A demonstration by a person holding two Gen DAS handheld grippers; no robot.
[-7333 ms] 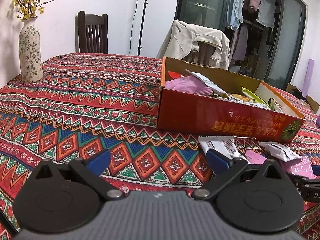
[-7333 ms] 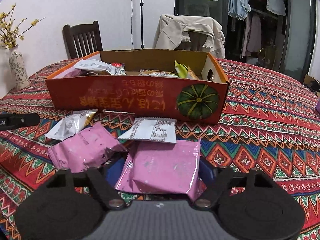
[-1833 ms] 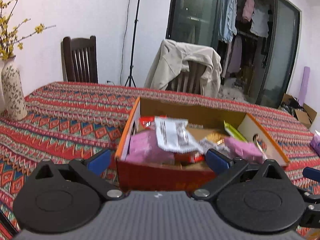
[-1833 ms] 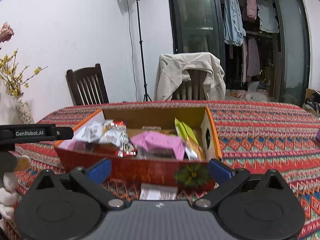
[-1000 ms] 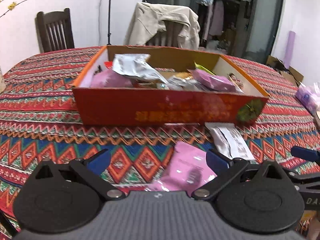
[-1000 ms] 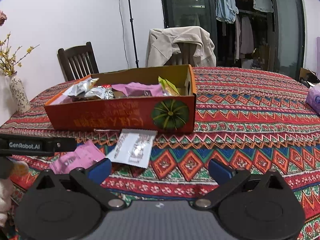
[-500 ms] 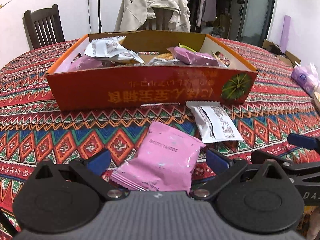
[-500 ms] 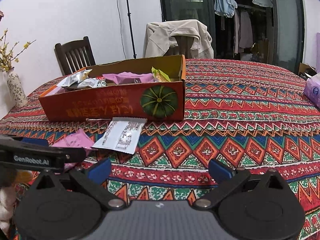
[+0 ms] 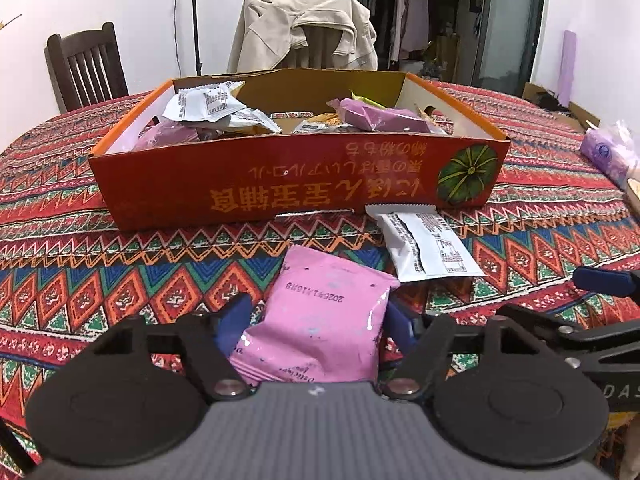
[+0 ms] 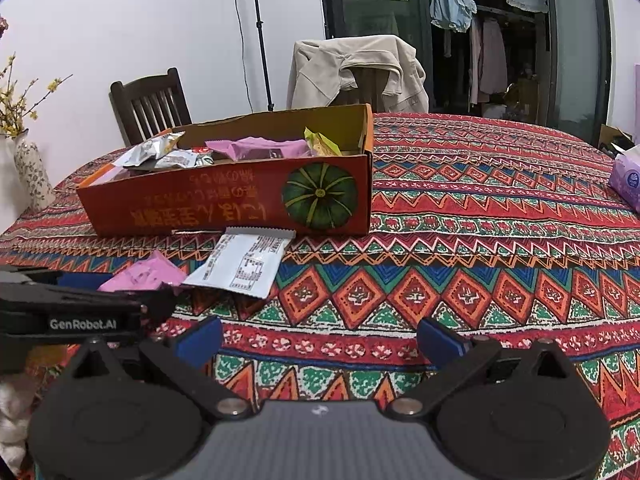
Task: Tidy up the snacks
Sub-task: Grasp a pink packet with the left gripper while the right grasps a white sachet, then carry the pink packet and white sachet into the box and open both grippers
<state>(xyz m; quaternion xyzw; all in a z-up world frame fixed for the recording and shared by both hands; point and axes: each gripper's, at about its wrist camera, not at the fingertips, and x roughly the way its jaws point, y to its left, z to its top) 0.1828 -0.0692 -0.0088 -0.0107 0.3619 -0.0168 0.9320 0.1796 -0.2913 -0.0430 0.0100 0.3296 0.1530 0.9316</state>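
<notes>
Two snack packs lie on the tablecloth [image 9: 100, 280] before the orange box [image 9: 280, 192]: the left claw [image 9: 316, 320] pinches the pink one [image 9: 320, 320], which might slip out when lifted, while the right claw [image 10: 320, 340] is wide open, empty.

White walls [image 10: 120, 20], dark wooden chair [image 10: 150, 104], jacket-draped chair [image 9: 304, 36], glass doors [image 10: 380, 0]

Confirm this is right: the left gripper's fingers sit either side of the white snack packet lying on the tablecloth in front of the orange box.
Not quite. In the left wrist view the left gripper brackets the pink snack packet, not the white snack packet, which lies beside it against the orange box.
</notes>
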